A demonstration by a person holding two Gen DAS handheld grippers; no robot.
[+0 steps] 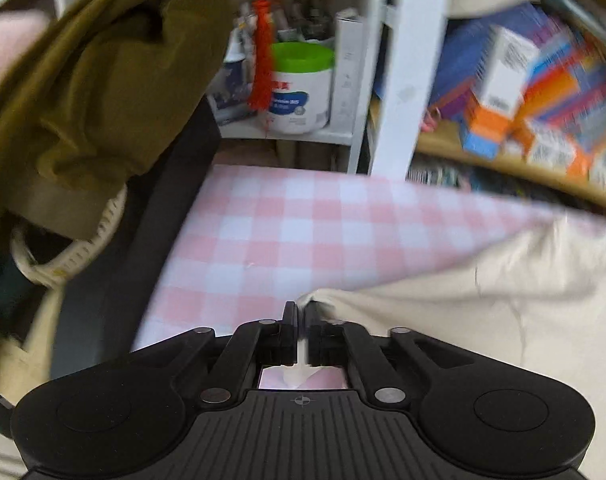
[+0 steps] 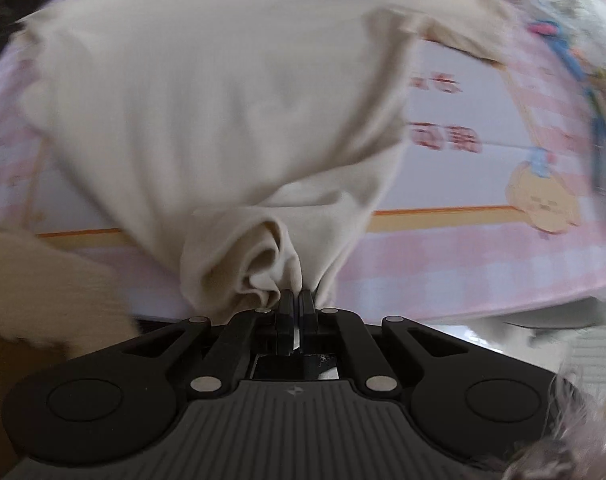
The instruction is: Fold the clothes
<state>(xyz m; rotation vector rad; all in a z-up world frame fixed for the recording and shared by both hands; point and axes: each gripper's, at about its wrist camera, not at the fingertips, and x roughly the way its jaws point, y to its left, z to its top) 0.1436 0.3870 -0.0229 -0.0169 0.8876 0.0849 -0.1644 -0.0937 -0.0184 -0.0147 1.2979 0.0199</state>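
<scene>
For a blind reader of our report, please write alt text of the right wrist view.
The black right gripper is shut on a bunched edge of a cream fabric garment, which spreads away over a pink checked table cover printed with a cartoon character. The picture is blurred by motion.

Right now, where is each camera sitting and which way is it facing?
Left wrist: on the left gripper, facing along its shut fingers across the pink checked table cover to cluttered shelves; only the gripper shows.
Right wrist: on the right gripper, facing over the printed cover; only the gripper shows.
Shared: the cream garment, pinched by both.
</scene>
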